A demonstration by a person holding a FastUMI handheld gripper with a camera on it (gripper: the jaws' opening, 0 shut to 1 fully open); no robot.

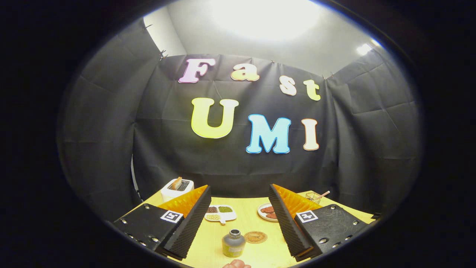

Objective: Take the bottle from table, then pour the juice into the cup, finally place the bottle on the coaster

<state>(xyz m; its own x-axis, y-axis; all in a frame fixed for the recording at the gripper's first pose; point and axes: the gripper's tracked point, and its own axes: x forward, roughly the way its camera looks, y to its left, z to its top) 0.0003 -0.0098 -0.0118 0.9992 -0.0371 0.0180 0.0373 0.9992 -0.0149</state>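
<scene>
The gripper (240, 219) hangs above the table (249, 223) with its fingers spread wide and nothing held between them; one finger shows at the lower left of the frame and the other at the lower right, each with a square marker on its body. In the gap between them, low in the middle of the frame, the bottle (233, 243) stands upright on the yellow table, its neck open at the top; it touches neither finger. Just right of the bottle and a little farther back lies the round coaster (255, 237), flat on the table and apart from the bottle. At the very bottom of the frame, below the bottle, a small pinkish shape (237, 264) pokes in; what it is cannot be told. Farther back, in the middle of the frame, a white dish (221, 213) with compartments holds dark and green foods, and to its right a plate (268, 212) with brownish pieces sits partly behind the right finger. At the left, behind the left finger, a white toaster (177, 188) stands with a slice sticking up. At the right, behind the right finger, a small wire basket (314, 197) sits near the table's far edge.
</scene>
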